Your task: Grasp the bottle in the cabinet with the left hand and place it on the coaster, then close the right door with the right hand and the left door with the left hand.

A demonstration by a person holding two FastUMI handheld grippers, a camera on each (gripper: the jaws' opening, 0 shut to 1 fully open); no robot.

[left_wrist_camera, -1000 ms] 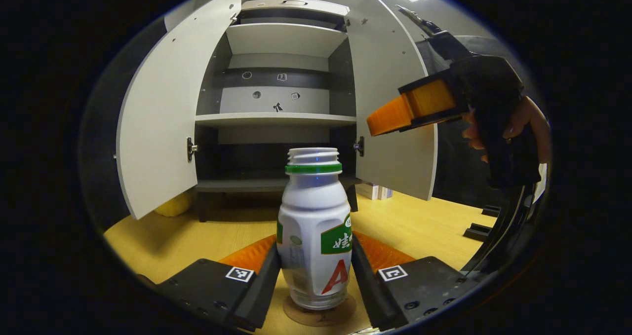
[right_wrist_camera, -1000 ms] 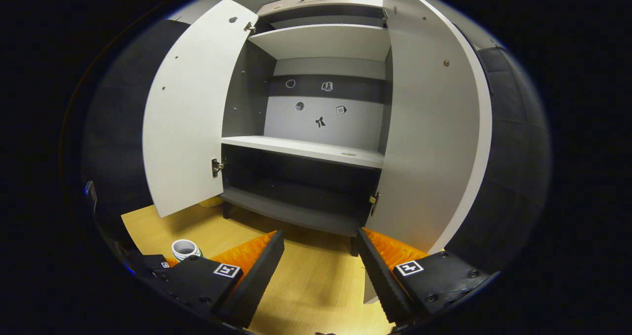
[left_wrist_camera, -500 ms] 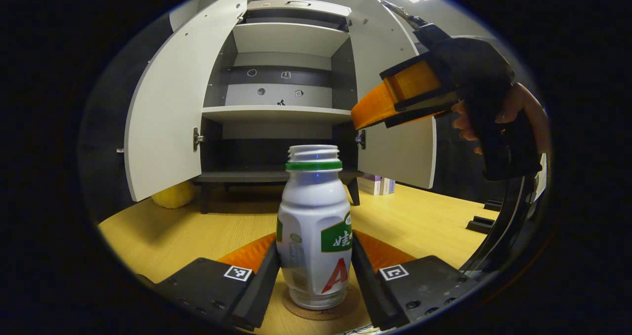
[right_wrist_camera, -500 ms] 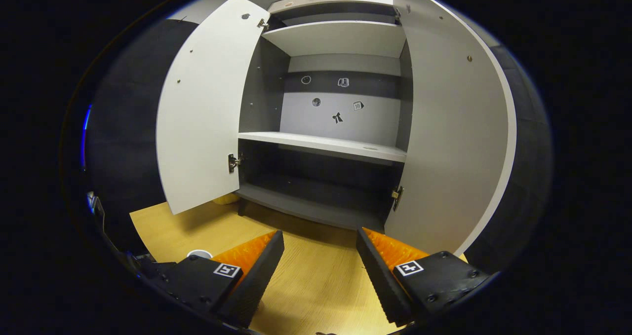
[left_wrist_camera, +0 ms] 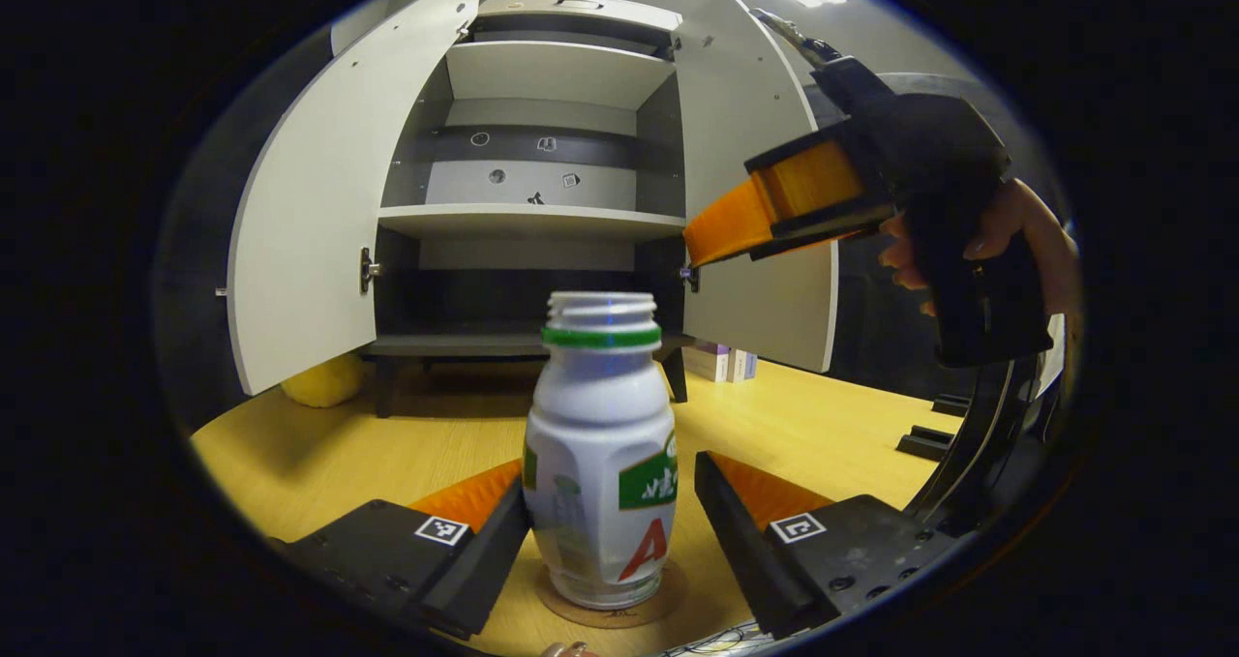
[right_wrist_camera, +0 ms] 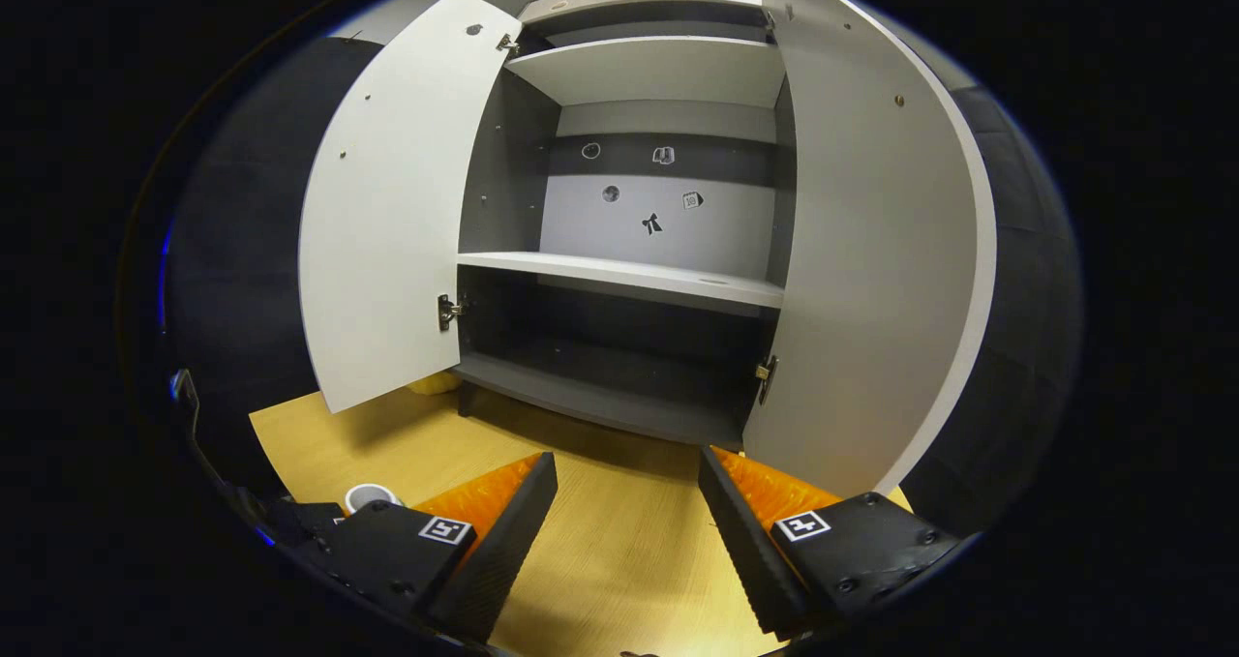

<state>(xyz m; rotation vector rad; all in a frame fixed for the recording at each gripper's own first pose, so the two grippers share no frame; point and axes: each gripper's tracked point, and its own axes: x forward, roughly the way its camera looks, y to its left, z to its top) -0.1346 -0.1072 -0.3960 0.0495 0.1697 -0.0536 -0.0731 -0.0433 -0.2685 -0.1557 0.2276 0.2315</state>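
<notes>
A white bottle [left_wrist_camera: 600, 454] with a green neck ring and no cap stands upright on a round brown coaster [left_wrist_camera: 619, 607] on the wooden table. My left gripper [left_wrist_camera: 610, 491] is open around it, with a gap between the right finger [left_wrist_camera: 726, 502] and the bottle. The bottle's mouth [right_wrist_camera: 372, 495] peeks out at the lower left of the right gripper view. My right gripper [right_wrist_camera: 624, 497] is open and empty, facing the cabinet. A hand holds the right gripper [left_wrist_camera: 707, 241] up near the right door [left_wrist_camera: 765, 280]. Both the left door [right_wrist_camera: 387, 222] and the right door [right_wrist_camera: 871, 251] stand wide open.
The cabinet's shelves [right_wrist_camera: 629, 275] hold nothing; small stickers mark its back wall. A yellow object [left_wrist_camera: 324, 381] lies under the cabinet's left side. Small boxes [left_wrist_camera: 721, 362] sit behind its right leg. Black blocks [left_wrist_camera: 924, 439] rest on the wooden table [left_wrist_camera: 813, 425] at the right.
My left gripper's fingers have spread off the bottle, which now stands free on the coaster. The right gripper has shifted only slightly in front of the cabinet.
</notes>
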